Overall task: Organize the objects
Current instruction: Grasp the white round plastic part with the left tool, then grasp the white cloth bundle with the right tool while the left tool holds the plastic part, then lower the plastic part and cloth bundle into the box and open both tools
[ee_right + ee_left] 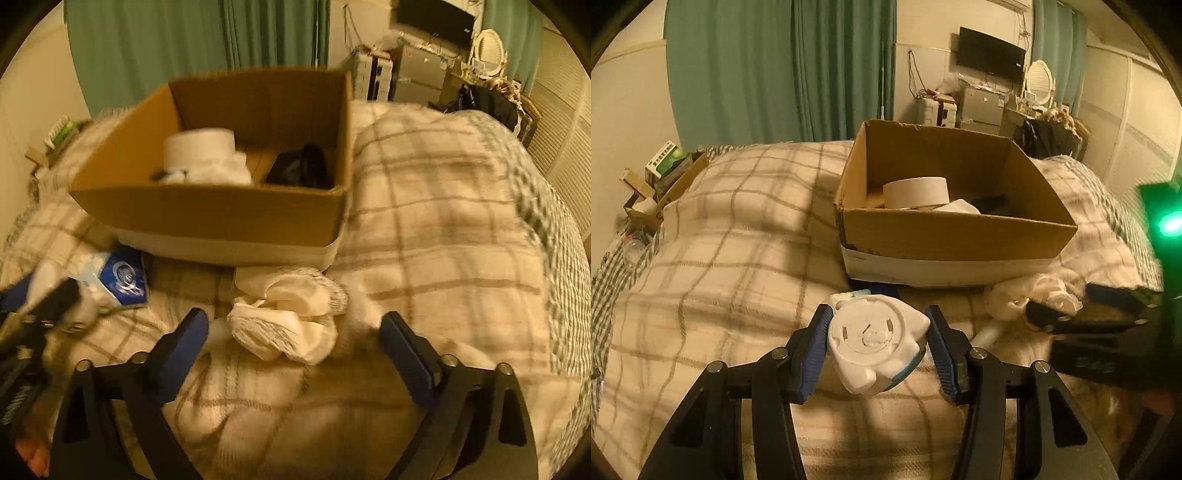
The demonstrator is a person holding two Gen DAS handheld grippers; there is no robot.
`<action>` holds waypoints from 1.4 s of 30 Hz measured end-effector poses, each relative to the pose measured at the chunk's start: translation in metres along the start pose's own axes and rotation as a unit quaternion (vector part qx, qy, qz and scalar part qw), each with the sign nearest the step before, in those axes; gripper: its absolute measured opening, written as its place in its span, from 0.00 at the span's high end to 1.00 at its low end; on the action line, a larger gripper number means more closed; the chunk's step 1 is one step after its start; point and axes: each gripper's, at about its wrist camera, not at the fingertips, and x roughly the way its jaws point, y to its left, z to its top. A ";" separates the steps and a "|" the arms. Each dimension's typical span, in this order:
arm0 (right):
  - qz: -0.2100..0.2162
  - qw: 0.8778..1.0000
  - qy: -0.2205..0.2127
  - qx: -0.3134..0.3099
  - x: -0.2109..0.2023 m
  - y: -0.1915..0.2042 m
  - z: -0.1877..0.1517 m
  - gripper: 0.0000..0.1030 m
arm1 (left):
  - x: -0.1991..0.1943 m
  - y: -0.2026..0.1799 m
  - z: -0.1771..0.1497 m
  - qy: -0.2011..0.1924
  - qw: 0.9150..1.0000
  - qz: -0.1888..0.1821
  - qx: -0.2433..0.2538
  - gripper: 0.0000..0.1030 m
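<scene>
My left gripper (877,343) is shut on a white round plastic gadget (875,343) with a blue edge, held just above the plaid blanket in front of the cardboard box (953,232). The box (221,218) holds a roll of white tape (916,192), a white cloth and a dark item (301,170). My right gripper (293,328) is open, its fingers on either side of a crumpled white cloth (291,321) lying on the bed before the box. The right gripper shows blurred in the left wrist view (1082,310).
A blue and white tissue pack (118,277) lies left of the cloth. A plaid blanket (720,240) covers the bed. A small open box with clutter (661,177) sits at the far left. Green curtains, a TV and a dresser stand behind.
</scene>
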 end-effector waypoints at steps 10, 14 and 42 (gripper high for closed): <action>-0.040 0.998 -0.022 -0.036 -0.017 0.016 -0.016 0.77 | -0.004 0.002 -0.004 0.026 1.000 -0.009 -0.009 0.49; -0.044 0.996 -0.049 -0.056 -0.044 0.027 -0.026 0.79 | -0.012 0.000 -0.007 0.028 1.000 -0.012 -0.005 0.49; 0.030 0.970 -0.227 -0.078 -0.229 0.033 0.028 0.79 | -0.116 -0.004 0.099 -0.050 0.996 -0.069 0.030 0.49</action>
